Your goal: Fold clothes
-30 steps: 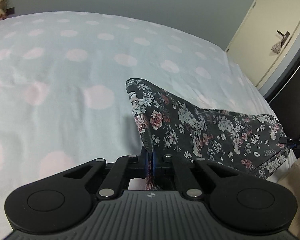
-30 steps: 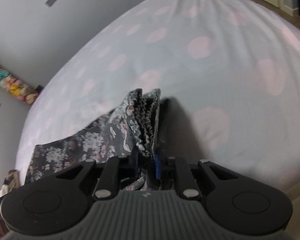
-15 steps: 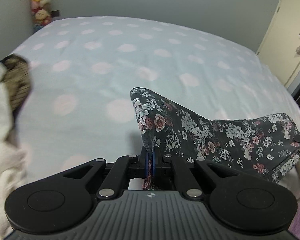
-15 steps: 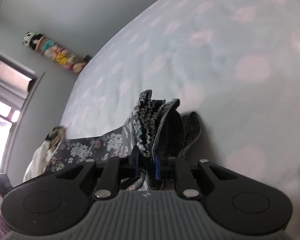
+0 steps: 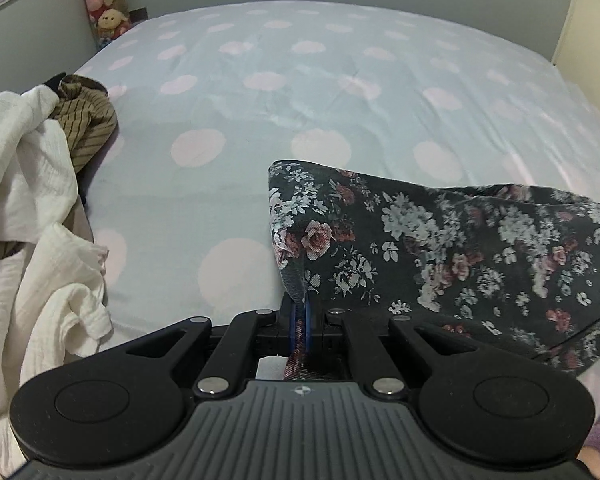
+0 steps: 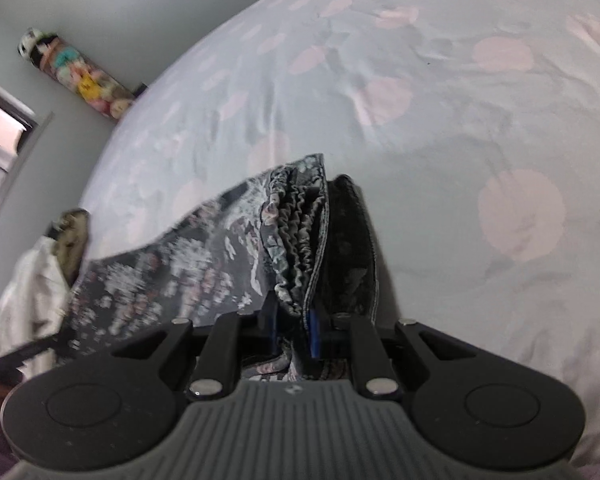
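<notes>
Holding one floral garment between two hand-held grippers.

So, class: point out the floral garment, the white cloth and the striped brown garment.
floral garment [image 5: 440,240], left wrist view, flat patterned panel.
white cloth [image 5: 32,184], left wrist view, crumpled middle.
striped brown garment [image 5: 86,120], left wrist view, bunched top.

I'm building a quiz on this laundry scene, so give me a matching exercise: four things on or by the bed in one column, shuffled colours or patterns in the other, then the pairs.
Things:
1. garment held by both grippers
2. bed sheet
3. crumpled cloth at the left edge
4. garment lying against that cloth

Descriptions:
A. olive with thin dark stripes
B. dark with a floral print
C. white
D. pale blue with pink dots

Pairs: 1-B, 2-D, 3-C, 4-A
</notes>
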`<act>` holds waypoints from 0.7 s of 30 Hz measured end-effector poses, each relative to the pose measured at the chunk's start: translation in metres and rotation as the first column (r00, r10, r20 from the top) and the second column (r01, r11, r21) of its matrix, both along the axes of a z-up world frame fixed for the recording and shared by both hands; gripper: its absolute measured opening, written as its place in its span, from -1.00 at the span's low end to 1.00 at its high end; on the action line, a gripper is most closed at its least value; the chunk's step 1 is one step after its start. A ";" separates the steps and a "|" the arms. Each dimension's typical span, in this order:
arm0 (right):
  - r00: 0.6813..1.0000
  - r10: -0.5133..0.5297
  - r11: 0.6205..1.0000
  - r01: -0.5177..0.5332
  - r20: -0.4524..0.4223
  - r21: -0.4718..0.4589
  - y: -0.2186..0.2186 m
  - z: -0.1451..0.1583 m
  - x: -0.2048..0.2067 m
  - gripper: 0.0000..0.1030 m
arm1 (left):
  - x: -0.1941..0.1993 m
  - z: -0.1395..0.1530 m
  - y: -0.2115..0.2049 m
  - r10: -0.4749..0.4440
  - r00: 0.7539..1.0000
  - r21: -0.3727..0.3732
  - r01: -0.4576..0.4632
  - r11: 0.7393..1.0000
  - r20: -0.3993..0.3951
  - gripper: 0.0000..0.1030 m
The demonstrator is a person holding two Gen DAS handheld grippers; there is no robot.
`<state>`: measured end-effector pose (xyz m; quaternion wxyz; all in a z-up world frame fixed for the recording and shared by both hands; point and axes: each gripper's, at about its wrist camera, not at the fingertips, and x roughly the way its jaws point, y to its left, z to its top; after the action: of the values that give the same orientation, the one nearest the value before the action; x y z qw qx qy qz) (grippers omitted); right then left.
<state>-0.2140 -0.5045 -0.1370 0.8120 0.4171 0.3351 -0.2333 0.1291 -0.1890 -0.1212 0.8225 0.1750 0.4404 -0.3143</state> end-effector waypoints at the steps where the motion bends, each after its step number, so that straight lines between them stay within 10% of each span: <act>1: 1.000 -0.002 1.000 0.002 -0.017 -0.009 0.001 -0.002 0.001 -0.68 | -0.001 -0.002 0.001 0.011 1.000 0.005 -0.011 1.000 0.013 -0.88; 9: 0.987 -0.023 0.998 0.014 -0.157 -0.058 0.004 -0.022 0.017 -0.64 | -0.017 0.003 -0.001 0.096 0.992 0.024 -0.099 0.995 0.087 -0.64; 13: 0.981 -0.028 0.997 0.014 -0.194 -0.073 0.005 -0.023 0.021 -0.46 | -0.031 0.024 -0.011 0.094 0.991 -0.077 -0.087 0.993 0.092 -0.03; 21: 0.992 -0.076 0.986 0.060 -0.098 -0.156 0.004 0.000 0.007 0.17 | -0.069 0.023 -0.068 -0.097 0.995 -0.193 0.092 0.977 -0.021 -0.02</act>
<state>-0.2067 -0.5007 -0.1367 0.8147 0.3522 0.3433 -0.3073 0.0598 -0.2567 -0.0982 0.8130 0.1109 0.4117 -0.3966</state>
